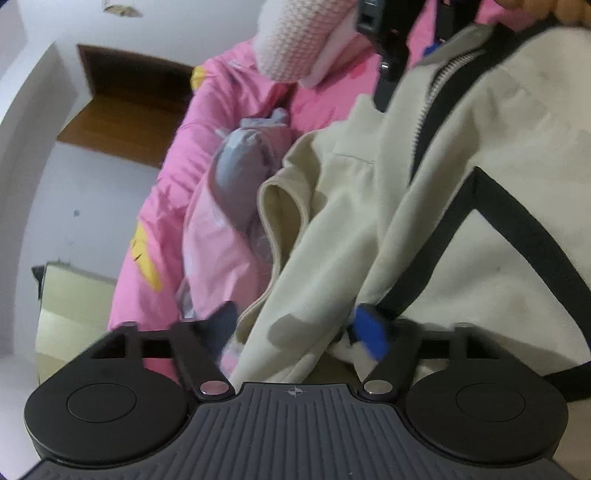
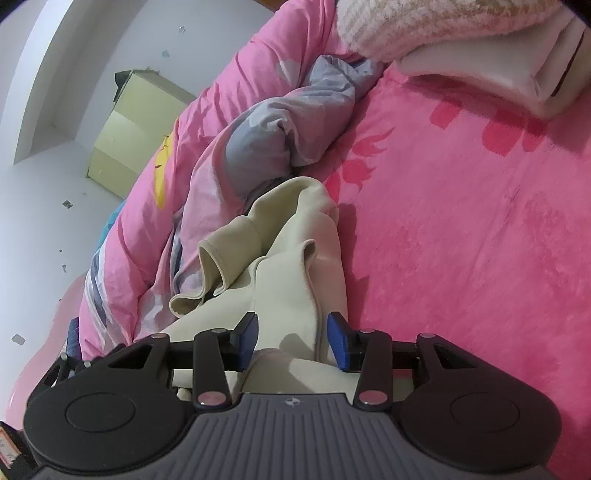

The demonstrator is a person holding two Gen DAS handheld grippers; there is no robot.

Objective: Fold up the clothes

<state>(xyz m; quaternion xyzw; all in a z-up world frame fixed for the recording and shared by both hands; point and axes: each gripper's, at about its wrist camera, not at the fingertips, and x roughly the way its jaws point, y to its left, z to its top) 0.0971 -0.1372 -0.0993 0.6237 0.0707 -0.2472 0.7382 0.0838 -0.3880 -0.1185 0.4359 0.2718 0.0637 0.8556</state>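
Observation:
A cream fleece jacket [image 1: 461, 221] with black trim and a zipper fills the right of the left wrist view. My left gripper [image 1: 295, 328] is open, its jaws standing wide. A fold of the jacket runs between them, and the blue pad [image 1: 369, 328] sits at the cloth's edge without pinching it. In the right wrist view the jacket [image 2: 295, 240] trails from the pink bed up into my right gripper [image 2: 291, 339], whose blue pads close on a thick bunch of the cloth. A sleeve cuff [image 2: 214, 266] lies open to the left.
A pink fleece blanket [image 2: 461, 221] covers the bed. A rumpled pink and grey quilt [image 2: 258, 122] lies along its left side, with a knitted pink-white pillow [image 2: 424, 29] at the far end. A pale yellow cabinet [image 2: 122, 140] stands by the white wall.

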